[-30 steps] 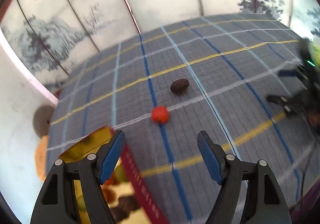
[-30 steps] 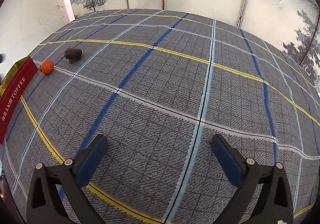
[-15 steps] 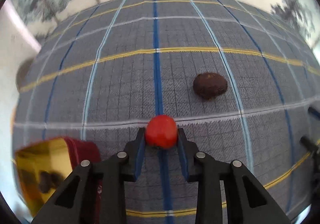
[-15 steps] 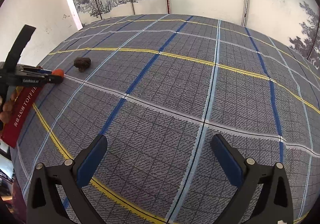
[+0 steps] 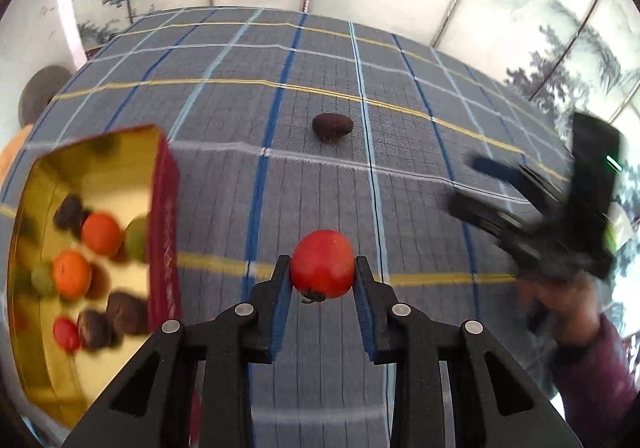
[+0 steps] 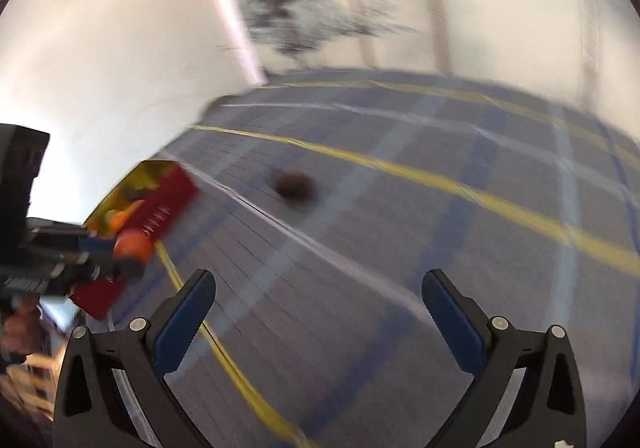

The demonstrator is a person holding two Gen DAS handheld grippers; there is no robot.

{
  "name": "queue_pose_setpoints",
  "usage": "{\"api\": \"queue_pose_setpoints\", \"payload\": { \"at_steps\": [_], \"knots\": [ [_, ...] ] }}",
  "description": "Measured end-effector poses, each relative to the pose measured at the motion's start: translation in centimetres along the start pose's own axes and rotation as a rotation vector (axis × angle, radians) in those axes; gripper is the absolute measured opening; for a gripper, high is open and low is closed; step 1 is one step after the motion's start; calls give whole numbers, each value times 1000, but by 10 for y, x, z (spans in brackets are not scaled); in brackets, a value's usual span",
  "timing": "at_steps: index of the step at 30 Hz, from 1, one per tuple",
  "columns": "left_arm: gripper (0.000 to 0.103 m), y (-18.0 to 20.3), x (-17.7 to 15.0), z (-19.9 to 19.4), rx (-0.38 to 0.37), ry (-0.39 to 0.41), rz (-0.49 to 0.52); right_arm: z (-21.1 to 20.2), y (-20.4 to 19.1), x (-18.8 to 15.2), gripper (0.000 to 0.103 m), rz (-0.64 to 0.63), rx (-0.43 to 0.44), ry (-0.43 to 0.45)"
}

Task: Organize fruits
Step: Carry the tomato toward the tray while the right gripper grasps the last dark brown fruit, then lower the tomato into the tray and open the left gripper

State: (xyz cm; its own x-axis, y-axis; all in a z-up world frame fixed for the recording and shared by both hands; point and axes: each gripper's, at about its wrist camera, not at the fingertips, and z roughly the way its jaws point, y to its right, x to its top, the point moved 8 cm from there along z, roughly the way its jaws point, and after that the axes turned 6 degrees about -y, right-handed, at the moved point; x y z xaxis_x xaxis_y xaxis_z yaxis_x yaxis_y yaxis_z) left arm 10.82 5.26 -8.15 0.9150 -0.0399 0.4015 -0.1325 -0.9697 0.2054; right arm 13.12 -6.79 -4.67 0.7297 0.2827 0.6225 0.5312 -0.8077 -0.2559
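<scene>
Left gripper (image 5: 322,284): mine, pinching the red fruit (image 5: 322,263), frame centre.
Right gripper (image 6: 319,314): my fingers spread, nothing between.
Box (image 5: 163,207): left edge, several fruits inside.
Brown fruit (image 5: 332,126): upper centre on the cloth (image 5: 420,215); possibly a nut, blurred.

Left gripper (image 5: 322,280): blue-padded fingers (image 5: 280,302) closed on a red fruit (image 5: 322,263), one pad on each side, held above the tabletop (image 5: 400,228).
Red fruit: round, dark stem end facing down.
Box (image 5: 162,215): red outside, gold inside, to the left; holds orange, green, red and dark brown fruits, blurred.
Brown fruit (image 5: 332,126): lies alone on the checked cloth, farther out, well apart from the box.
Right gripper (image 5: 476,183): at the right edge, blurred, fingers spread, in a hand (image 5: 564,302) with a purple sleeve.
</scene>
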Motion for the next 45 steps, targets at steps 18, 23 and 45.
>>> {"api": "queue_pose_setpoints", "payload": {
  "at_steps": [18,23,45],
  "knots": [
    [31,-88,-41,-79,112,145,-165,83,-29,41,35,-89,-17,-142],
    [31,-116,-65,-84,154,163,-204,24,-33,-17,35,-7,-31,-85],
    [32,-145,-98,-72,159,175,-243,-17,11,-69,35,160,-173,-79]
  ]
}}
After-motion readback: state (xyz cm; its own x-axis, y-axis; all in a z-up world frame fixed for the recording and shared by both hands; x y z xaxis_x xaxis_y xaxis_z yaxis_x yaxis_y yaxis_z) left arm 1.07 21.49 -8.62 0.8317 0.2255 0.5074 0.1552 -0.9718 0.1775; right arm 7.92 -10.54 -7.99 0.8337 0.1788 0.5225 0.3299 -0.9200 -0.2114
